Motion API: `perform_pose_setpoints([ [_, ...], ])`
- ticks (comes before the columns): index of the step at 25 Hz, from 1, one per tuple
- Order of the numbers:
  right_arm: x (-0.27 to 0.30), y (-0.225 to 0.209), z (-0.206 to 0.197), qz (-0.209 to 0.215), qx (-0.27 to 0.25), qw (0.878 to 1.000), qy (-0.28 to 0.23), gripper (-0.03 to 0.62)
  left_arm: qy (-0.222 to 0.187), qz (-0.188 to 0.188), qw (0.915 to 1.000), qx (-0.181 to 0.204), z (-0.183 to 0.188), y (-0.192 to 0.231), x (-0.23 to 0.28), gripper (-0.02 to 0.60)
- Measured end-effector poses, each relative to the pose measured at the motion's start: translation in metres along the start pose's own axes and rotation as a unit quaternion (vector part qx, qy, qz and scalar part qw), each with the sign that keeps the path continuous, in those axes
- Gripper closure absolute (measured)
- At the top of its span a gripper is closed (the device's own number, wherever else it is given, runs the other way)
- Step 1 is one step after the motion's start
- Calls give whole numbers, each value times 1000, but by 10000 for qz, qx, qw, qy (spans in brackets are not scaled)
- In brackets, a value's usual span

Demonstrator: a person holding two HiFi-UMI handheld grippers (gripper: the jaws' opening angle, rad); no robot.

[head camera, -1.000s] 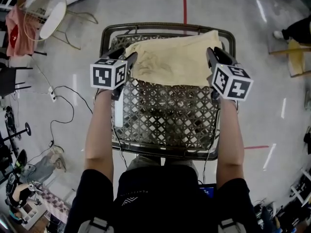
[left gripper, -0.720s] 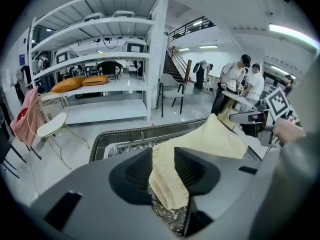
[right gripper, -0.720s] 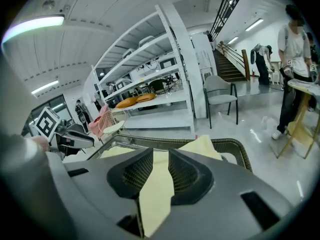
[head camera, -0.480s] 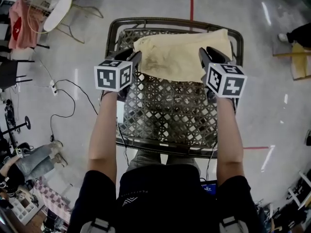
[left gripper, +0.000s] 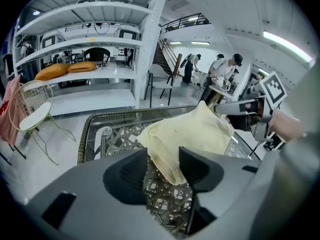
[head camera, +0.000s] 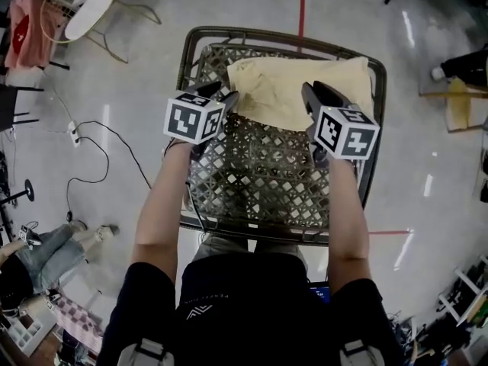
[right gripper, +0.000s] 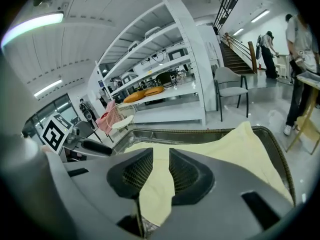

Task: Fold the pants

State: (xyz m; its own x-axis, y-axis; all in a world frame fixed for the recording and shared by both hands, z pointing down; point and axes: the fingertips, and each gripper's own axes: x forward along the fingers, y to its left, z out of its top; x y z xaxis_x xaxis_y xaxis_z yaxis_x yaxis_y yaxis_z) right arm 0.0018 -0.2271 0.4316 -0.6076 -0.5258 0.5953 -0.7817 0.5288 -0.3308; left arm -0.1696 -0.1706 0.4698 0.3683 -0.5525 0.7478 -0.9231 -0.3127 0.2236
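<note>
- I see a dark woven-lattice table (head camera: 259,35) on a glossy grey floor (head camera: 152,75); folded pale-yellow pants (head camera: 305,90) cover its far half.
- Only the gripper views show white shelving (left gripper: 100,36).
- My left gripper (left gripper: 164,156) is opening, with a pants corner between its jaws; my right gripper (right gripper: 160,159) narrowly pinches the pants' edge.

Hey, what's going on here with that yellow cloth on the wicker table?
A person holding a gripper in each hand is folding pale yellow pants on a woven table. The pants lie across the table's far half. The right gripper is clamped on the cloth's near right edge. The left gripper has the near left corner between its jaws, which are opening.
</note>
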Motion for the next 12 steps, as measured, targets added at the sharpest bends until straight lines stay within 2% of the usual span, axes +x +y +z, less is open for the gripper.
perform_pose_setpoints([
  [5, 15, 39, -9, 223, -93, 9995, 192, 496, 40, -213, 9997, 72, -4, 5, 3, 373],
  [12, 32, 67, -41, 504, -99, 9970, 584, 490, 20, -523, 9986, -37, 7, 7, 20, 371],
])
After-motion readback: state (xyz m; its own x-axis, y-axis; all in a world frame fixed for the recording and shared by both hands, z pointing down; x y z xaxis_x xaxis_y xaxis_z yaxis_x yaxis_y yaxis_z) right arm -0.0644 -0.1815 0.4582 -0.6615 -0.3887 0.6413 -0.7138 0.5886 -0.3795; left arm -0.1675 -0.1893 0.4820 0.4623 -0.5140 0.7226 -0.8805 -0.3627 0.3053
